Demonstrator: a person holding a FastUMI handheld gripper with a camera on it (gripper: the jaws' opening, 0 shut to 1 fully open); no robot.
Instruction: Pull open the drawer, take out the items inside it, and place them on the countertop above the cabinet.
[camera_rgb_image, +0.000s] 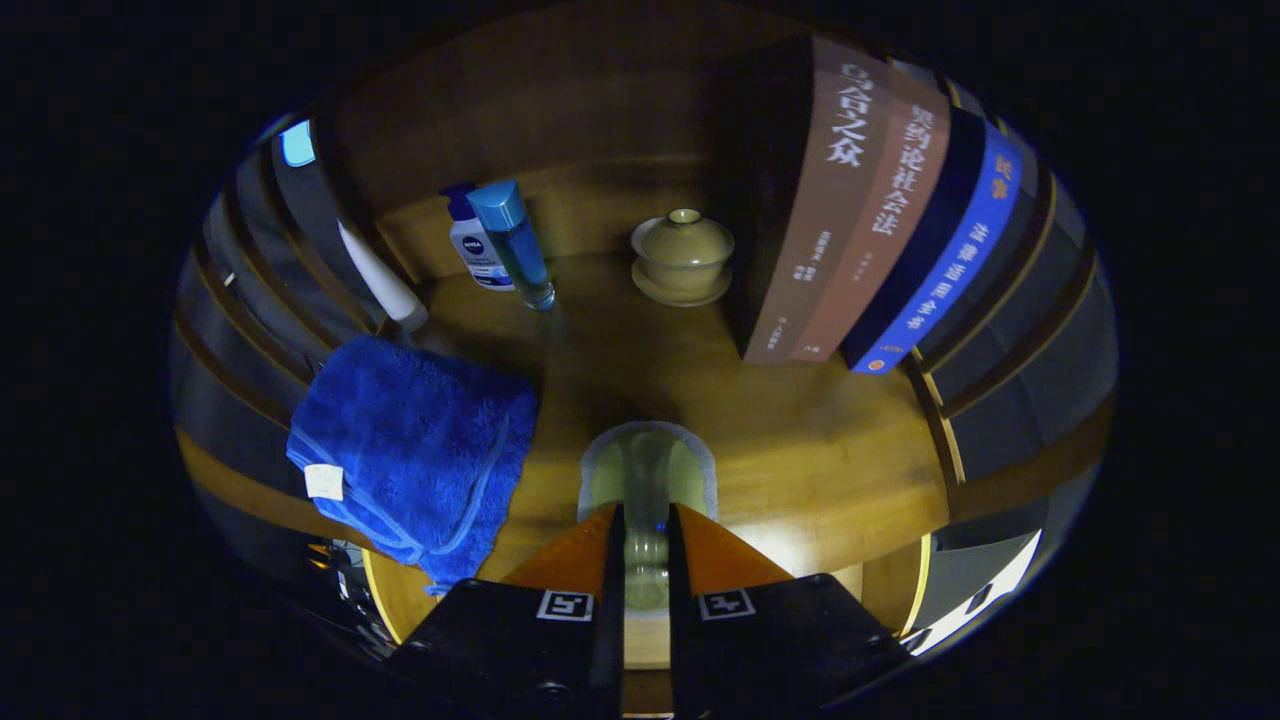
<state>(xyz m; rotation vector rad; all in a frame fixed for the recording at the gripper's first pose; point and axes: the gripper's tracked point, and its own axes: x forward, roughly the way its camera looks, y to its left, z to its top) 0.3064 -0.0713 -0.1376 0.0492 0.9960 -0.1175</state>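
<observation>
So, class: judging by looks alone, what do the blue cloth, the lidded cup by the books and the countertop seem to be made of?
Blue cloth: looks like terry or microfibre, fuzzy pile, stitched hem.
Lidded cup: probably glazed ceramic, smooth with a soft sheen.
Countertop: appears to be varnished wood, warm brown and reflective.

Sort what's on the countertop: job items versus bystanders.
Job:
- clear cup, pinched between the gripper fingers over the countertop
- blue towel, probably

Bystanders, likely:
- books
- lidded teacup
- two bottles
</observation>
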